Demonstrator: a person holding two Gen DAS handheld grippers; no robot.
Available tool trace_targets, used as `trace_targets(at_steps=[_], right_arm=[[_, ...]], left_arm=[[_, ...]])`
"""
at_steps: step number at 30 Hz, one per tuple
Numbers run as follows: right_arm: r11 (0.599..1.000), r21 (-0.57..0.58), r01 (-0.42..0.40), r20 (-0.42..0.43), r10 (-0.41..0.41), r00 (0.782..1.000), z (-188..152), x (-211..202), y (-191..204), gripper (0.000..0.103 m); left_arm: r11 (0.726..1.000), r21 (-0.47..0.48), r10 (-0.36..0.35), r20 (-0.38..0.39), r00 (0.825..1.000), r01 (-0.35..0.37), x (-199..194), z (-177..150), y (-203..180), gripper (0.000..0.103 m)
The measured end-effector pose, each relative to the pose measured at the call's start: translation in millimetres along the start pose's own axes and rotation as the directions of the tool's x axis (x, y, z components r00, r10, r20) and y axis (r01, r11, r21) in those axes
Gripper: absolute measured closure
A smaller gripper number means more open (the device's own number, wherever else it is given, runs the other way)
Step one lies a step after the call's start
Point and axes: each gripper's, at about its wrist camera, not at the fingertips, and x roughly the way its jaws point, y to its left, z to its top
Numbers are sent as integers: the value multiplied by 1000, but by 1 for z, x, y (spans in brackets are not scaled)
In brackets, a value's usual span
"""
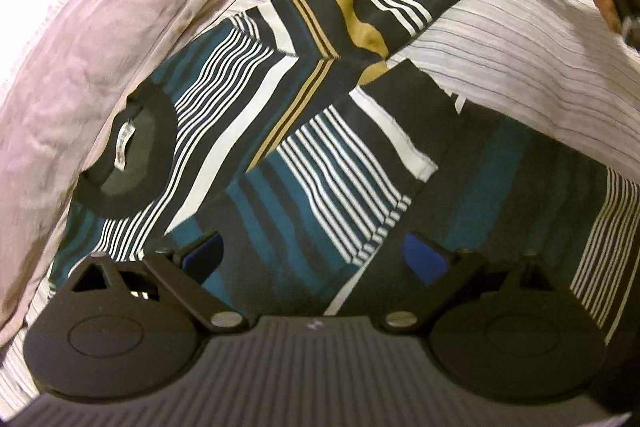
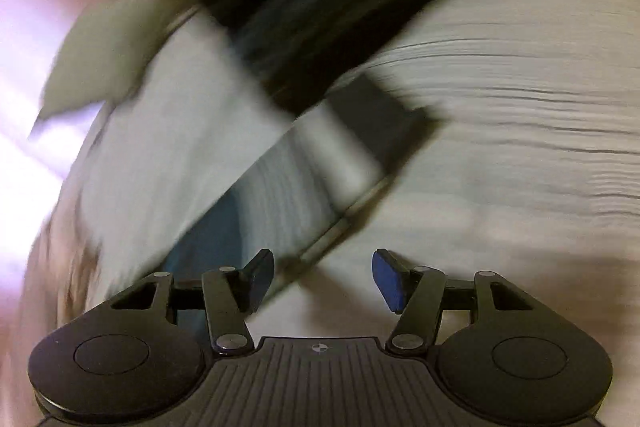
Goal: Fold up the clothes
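Bed with a pale striped sheet point(image 1: 500, 39) and a pinkish pillow point(image 1: 80, 67) – the striped sweater point(image 1: 280, 131) lies spread across it. Left gripper point(image 1: 312, 255) hovers over it, jaws wide, holding nothing. Right gripper point(image 2: 320, 277) – jaws apart, empty, by the far sleeve.

The sweater point(image 1: 304, 131) has stripes of black, white, teal blue and tan, and a black collar. The bed sheet point(image 1: 520, 59) is white with thin dark lines. The pillow point(image 1: 80, 59) at the left is pale pink. Both grippers have blue pads point(image 2: 386, 281).
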Motion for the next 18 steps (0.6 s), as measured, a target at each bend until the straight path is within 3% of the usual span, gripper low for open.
trace_targets(at_steps=[4,5,6,7,10,12,14,16,18], right_arm=[[993,117,-34,29,31,999,24,16,-23,44],[988,146,-43,37,38,999,30,20,-29,52],[983,174,-52,45,45,998,36,24,-35,76],[978,202,-61,54,51,997,42,28,-40,85],[989,149,-3,69,-7,998,42,21,-23,92],[998,-30,52,99,-49,994,33,8,18,92],[972,-207,110,135,-83,987,25,-5,59,92],[924,-371,89,172,-26,985,4,-19,112,92],[847,-532,19,192,99,976,-30,-36,174,92]], left_arm=[[1000,-6,4,-15,1000,-4,10,8,-3,8],[1000,-5,3,-19,1000,-3,12,9,-5,8],[1000,0,1,-21,1000,-1,13,10,-6,8],[1000,4,0,-21,1000,0,14,10,-7,8],[1000,8,-1,-17,1000,1,13,9,-7,8],[1000,1,4,-9,1000,-4,9,7,-4,8],[1000,-19,12,3,1000,-12,4,2,2,8],[999,-49,26,18,1000,-25,-4,-6,12,8],[995,-84,49,33,998,-47,-14,-18,24,8]])
